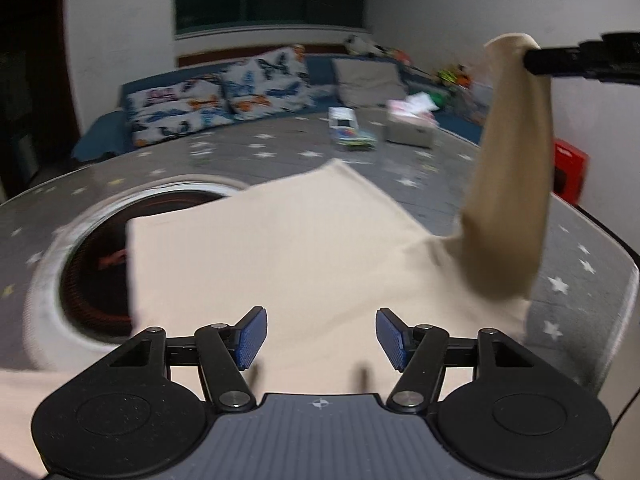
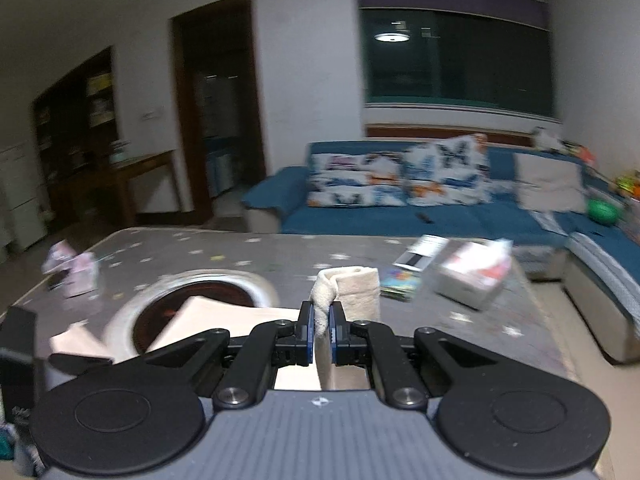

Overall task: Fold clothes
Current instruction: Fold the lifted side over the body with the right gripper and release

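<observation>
A cream garment (image 1: 288,256) lies partly folded on the grey star-patterned table (image 1: 280,148). My left gripper (image 1: 320,338) hovers just above its near part, open, with nothing between its blue pads. One part of the garment (image 1: 512,184) is lifted high at the right, pinched by my right gripper (image 1: 532,60). In the right wrist view my right gripper (image 2: 320,324) is shut on a bunched cream fold (image 2: 348,292), which hangs down between the fingers. The flat part of the garment (image 2: 224,316) shows below it.
A round opening with a white rim (image 1: 96,264) sits in the table, half covered by the garment. A tissue box (image 1: 410,126) and a toy car (image 1: 344,122) lie at the far side. A blue sofa with pillows (image 2: 440,200) stands behind. A red box (image 1: 570,170) is at the right.
</observation>
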`<state>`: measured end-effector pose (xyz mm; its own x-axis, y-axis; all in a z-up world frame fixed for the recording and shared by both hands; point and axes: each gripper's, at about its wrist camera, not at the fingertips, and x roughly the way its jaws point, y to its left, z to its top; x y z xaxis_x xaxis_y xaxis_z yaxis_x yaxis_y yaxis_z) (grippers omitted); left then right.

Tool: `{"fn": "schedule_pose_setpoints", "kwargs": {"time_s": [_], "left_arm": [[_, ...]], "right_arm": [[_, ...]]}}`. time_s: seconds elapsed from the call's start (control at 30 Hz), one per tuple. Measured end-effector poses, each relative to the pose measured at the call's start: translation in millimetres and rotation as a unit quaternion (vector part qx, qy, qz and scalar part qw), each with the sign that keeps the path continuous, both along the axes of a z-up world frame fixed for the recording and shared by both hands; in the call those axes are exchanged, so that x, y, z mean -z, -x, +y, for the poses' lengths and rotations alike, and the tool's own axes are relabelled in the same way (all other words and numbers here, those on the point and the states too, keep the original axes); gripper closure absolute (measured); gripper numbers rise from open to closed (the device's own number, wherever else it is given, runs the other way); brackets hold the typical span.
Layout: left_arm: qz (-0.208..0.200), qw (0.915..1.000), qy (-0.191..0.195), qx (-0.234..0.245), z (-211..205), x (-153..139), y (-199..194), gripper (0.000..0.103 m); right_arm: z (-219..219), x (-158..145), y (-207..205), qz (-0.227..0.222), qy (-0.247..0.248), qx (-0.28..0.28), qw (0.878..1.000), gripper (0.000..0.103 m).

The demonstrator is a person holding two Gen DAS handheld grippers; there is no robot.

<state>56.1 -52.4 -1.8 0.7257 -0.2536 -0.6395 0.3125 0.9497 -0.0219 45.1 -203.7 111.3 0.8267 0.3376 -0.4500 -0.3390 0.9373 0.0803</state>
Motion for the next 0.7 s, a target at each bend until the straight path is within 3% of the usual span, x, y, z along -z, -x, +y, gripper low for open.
{"fn": "schedule_pose_setpoints", "kwargs": {"time_s": [0.3, 0.57, 0.7], "left_arm": [[-0.001, 0.9962, 0.015, -0.085, 65.5, 1.4, 20.4, 0.038], [0.003, 0.9921, 0.024, -0.124, 93.9, 2.9, 29.9, 0.038], [0.002, 0.9915, 0.021, -0.129, 96.1, 2.8, 31.0, 0.038]], "right_arm": [[97.7, 29.5, -11.9, 0.045, 0.007, -0.129, 0.991, 0.096], [145.2, 75.4, -14.2, 0.11, 0.015, -0.191, 0.975, 0.096], [159.5, 91.8, -11.2, 0.135, 0.016, -0.217, 0.967, 0.086]]}}
